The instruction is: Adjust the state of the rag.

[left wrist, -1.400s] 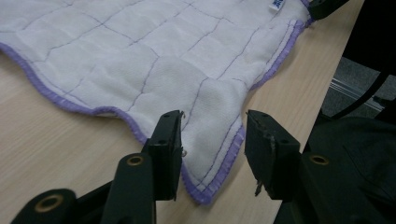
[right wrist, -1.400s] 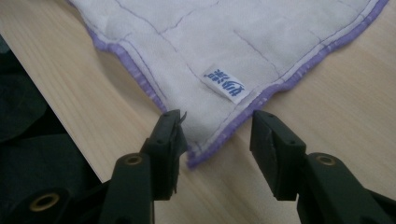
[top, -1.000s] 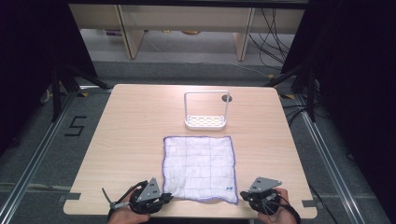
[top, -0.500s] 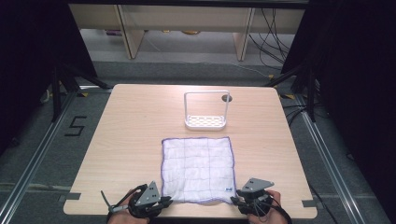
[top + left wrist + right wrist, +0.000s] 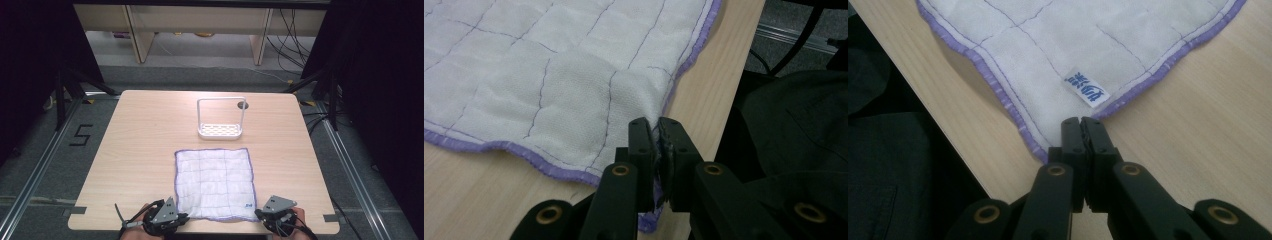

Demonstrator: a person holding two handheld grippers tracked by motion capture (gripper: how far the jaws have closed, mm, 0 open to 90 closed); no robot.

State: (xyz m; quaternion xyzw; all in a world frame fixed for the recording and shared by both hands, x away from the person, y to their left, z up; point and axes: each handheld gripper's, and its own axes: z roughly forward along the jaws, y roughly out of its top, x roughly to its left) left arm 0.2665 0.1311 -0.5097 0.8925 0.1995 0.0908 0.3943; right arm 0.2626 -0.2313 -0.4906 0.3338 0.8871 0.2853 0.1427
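Down at the near edge of the table (image 5: 140, 150), at six o'clock in the high view, both hands are cut off by the frame, so little of them can be made out. The left gripper (image 5: 181, 218) sits at seven o'clock, the right gripper (image 5: 259, 214) at five o'clock, each topped by a grey three-cornered plate.

The cloth (image 5: 214, 183) lies flat in the near middle of the table, just about square. It is white, quilted, with thin purple stitching in a grid and a wavy purple hem. Its weave looks soft and slightly nubbly in the left gripper view.

There the left gripper (image 5: 658, 131) is clenched on the cloth (image 5: 549, 75): the near corner is pinched between the black jaws, and the fabric bunches and lifts just ahead of them. The pinched bit itself is hidden between the pads.

In the right gripper view, the right gripper (image 5: 1082, 125) has just been closing, and its jaws now meet tight on the cloth (image 5: 1073, 45) at its corner tip, which vanishes between them. A small white label (image 5: 1087, 88) with blue print sits just above, at twelve o'clock; the print is too small to read.

Farther back, at twelve o'clock from the cloth, stands a white rack (image 5: 220, 120): a perforated base under a thin square frame. Well apart from the cloth. A dark round hole (image 5: 243, 105) in the table shows just behind it.
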